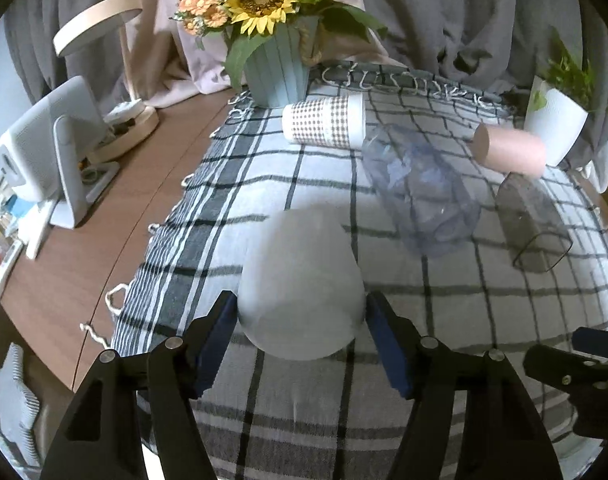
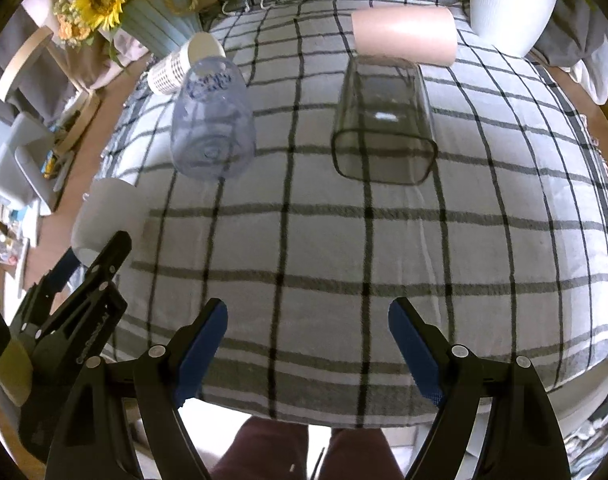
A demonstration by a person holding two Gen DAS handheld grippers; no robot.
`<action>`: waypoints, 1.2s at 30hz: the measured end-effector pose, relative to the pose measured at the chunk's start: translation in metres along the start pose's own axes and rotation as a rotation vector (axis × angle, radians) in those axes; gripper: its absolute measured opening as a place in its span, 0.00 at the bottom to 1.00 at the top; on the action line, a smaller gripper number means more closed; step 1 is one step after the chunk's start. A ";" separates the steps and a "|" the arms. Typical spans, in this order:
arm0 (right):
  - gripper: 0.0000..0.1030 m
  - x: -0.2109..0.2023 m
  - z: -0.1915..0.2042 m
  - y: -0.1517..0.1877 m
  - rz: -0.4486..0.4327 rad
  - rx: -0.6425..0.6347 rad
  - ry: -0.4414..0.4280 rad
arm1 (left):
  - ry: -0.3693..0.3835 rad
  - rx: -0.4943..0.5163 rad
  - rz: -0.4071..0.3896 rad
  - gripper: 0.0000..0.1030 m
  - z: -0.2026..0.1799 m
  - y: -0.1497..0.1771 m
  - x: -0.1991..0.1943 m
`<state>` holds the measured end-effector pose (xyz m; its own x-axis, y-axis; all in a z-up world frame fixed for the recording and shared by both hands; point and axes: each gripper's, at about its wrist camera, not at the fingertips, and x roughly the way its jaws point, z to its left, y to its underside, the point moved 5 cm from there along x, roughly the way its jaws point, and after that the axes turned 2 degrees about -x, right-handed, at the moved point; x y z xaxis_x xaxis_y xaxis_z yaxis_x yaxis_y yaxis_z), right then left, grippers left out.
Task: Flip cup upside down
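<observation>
The left gripper (image 1: pixel 301 320) has its two blue pads on either side of a white frosted cup (image 1: pixel 299 288). The pads sit right at the cup's sides, so the cup looks held, but a very thin gap cannot be ruled out. The cup is on the checked cloth (image 1: pixel 263 420), close to the front edge of the table. Which end of it is up is hard to tell.

The right gripper (image 2: pixel 308 344) is wide open and holds nothing. It hangs over bare cloth near the front.

To flip the cup well, the left gripper should likely squeeze gently, lift the cup a little, turn it all the way over, and set it down flat.

Farther back lie a clear blue bottle (image 1: pixel 420 188) and a clear glass (image 2: pixel 384 124). Behind them lie a dotted paper cup (image 1: pixel 324 120) and a pink cup (image 1: pixel 512 150). At the very back stands a sunflower pot (image 1: pixel 277 68).
</observation>
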<state>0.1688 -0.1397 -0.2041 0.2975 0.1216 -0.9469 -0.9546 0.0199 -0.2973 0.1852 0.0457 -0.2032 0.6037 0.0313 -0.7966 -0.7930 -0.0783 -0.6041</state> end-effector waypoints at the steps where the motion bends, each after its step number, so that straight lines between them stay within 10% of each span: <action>1: 0.81 -0.001 0.002 -0.002 -0.007 0.004 -0.005 | 0.007 0.001 0.002 0.63 0.001 -0.003 0.000; 36: 0.80 0.003 0.027 -0.031 -0.040 0.046 -0.054 | 0.103 0.029 0.112 0.63 0.010 -0.015 0.013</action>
<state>0.1993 -0.1132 -0.1948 0.3356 0.1732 -0.9259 -0.9419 0.0715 -0.3281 0.2038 0.0574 -0.2048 0.5155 -0.0782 -0.8533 -0.8569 -0.0472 -0.5134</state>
